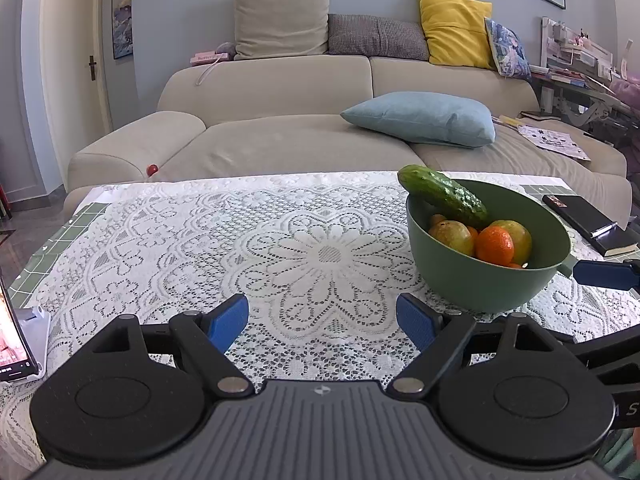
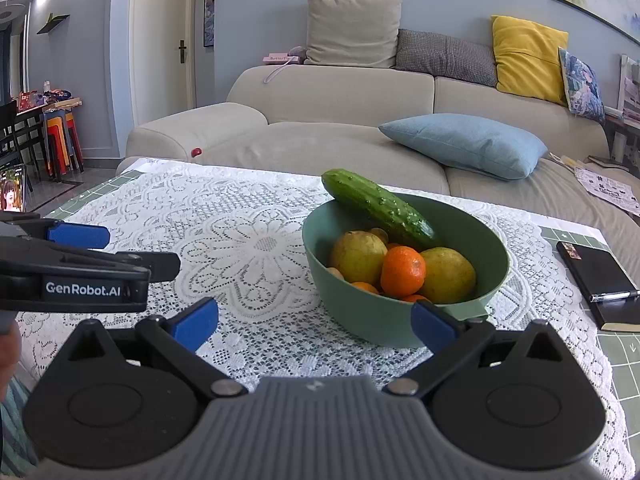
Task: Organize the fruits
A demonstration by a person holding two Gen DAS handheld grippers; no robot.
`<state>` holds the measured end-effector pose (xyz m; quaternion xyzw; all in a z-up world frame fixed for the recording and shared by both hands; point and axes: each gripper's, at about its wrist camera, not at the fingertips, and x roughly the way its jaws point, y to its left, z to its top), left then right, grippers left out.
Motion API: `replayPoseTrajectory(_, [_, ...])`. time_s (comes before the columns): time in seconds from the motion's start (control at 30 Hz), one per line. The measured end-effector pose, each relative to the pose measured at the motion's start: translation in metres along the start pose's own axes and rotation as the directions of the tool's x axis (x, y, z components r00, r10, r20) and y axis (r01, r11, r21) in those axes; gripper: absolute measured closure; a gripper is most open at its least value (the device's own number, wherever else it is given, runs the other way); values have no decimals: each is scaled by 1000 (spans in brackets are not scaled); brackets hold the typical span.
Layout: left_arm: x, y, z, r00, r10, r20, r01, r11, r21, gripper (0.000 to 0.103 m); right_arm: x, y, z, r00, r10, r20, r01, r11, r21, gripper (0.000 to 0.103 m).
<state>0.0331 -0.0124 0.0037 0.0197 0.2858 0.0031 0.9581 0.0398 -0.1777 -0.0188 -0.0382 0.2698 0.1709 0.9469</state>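
While your left gripper (image 1: 322,320) hovers low over the lace cloth (image 1: 256,248) with its blue pads spread wide and nothing between them, your right gripper (image 2: 315,322) sits just as released, its jaws parted with the right-hand pad close against the near wall of the green bowl (image 2: 360,316). From the right wrist view you can see the left gripper side-on at the left edge, level with the cloth and well apart from the bowl. That bowl stands on the right half of the worktop (image 2: 576,236), on the lace, and it holds all the fruit you can see: two yellow-green pears (image 2: 358,256), a tangerine (image 2: 402,270) wedged between them, and slivers of further orange fruit low down, too hidden to count. A cucumber (image 2: 376,204) lies tilted across the top, its lower end down among the fruit and its upper end poking out over the bowl's far-left rim. To the right of the bowl lies a black notebook (image 2: 596,276) with a pen clipped on it, on the green gridded mat. At the left edge of the worktop a phone (image 1: 12,340) leans on a white stand. Beyond the worktop stretches a beige sofa (image 1: 280,136) with a light blue cushion (image 1: 420,120) on its seat and a yellow cushion (image 1: 454,30) against its back.
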Motion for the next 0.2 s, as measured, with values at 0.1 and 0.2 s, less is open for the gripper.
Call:
replayPoseTrajectory(0.1, [0, 0, 0, 1000, -7, -6, 7, 1000, -7, 5, 0, 0, 0, 1000, 1, 0, -1, 1000, 1, 4])
replayPoseTrajectory(0.2, [0, -1, 0, 1000, -5, -3, 5, 1000, 1, 5, 0, 0, 0, 1000, 0, 0, 0, 1000, 1, 4])
